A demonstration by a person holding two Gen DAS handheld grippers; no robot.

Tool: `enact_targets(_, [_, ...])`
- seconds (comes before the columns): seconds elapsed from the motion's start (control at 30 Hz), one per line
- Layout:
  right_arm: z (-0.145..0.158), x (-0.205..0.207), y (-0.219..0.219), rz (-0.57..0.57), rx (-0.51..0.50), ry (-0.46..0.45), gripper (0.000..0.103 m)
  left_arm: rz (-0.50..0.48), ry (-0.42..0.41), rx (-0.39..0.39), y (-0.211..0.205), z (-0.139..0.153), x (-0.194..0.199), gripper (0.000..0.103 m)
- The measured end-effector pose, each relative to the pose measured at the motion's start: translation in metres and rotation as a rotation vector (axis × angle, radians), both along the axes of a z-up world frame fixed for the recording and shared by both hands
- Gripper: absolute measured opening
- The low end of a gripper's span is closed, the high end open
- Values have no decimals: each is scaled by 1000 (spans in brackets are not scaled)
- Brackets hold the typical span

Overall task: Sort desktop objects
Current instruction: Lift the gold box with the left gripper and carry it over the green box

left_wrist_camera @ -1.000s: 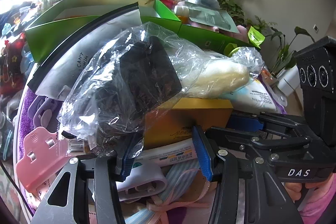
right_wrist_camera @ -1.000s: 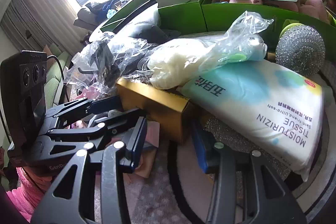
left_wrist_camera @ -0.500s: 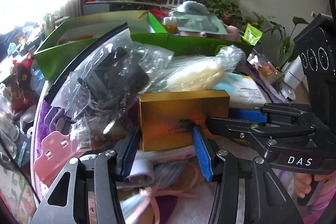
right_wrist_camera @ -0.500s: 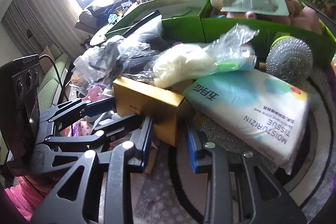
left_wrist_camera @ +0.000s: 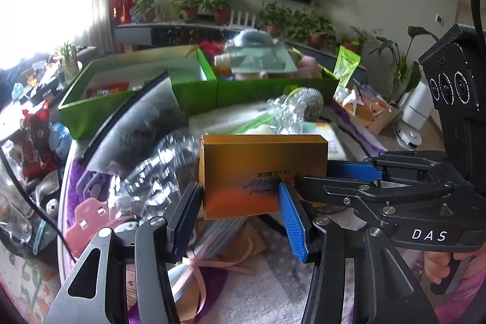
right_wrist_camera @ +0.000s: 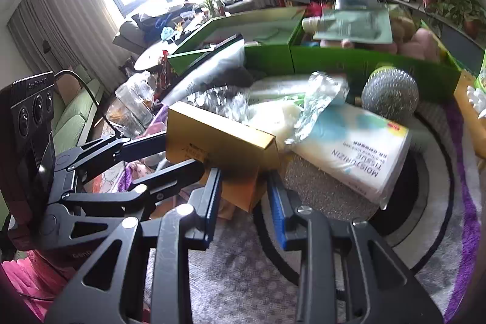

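A gold cardboard box (left_wrist_camera: 262,169) is held up above the clutter. My left gripper (left_wrist_camera: 240,202) has its blue pads on the box's near lower part. My right gripper (right_wrist_camera: 244,192) has its pads on either side of the box's end (right_wrist_camera: 218,141); in the left wrist view it reaches in from the right (left_wrist_camera: 349,172). Behind the box lie a clear plastic bag with a cream item (right_wrist_camera: 273,114), a white tissue pack (right_wrist_camera: 355,148) and a steel scourer (right_wrist_camera: 390,93). Two green open boxes (left_wrist_camera: 194,90) stand at the back.
A pink plastic clip (left_wrist_camera: 91,220), purple cloth and a ribboned flat packet (left_wrist_camera: 212,242) lie under the left gripper. A crinkled bag with dark contents (left_wrist_camera: 152,163) is left of the gold box. A round grey-purple rug (right_wrist_camera: 425,202) covers the surface. Potted plants line the far shelf.
The gold box has risen out from under the plastic bags, which have slid off to the left and behind. Both grippers have closed in on the box and lifted with it.
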State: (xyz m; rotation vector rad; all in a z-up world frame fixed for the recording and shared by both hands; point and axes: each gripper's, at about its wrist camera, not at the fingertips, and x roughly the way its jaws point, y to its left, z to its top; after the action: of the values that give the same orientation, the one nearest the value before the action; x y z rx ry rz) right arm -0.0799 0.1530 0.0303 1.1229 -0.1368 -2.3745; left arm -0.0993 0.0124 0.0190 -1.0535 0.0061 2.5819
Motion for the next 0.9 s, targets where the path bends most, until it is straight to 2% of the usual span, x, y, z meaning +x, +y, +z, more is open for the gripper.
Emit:
enact_targets(0.33, [31, -8, -9, 25, -5, 75, 32, 32, 67, -6, -12, 25, -5, 52])
enact_targets(0.5, [39, -12, -16, 41, -2, 104, 32, 50, 75, -2, -21, 30, -10, 52])
enact_targets(0.9, [55, -40, -38, 82, -10, 123, 32, 94, 105, -15, -39, 42, -32, 52])
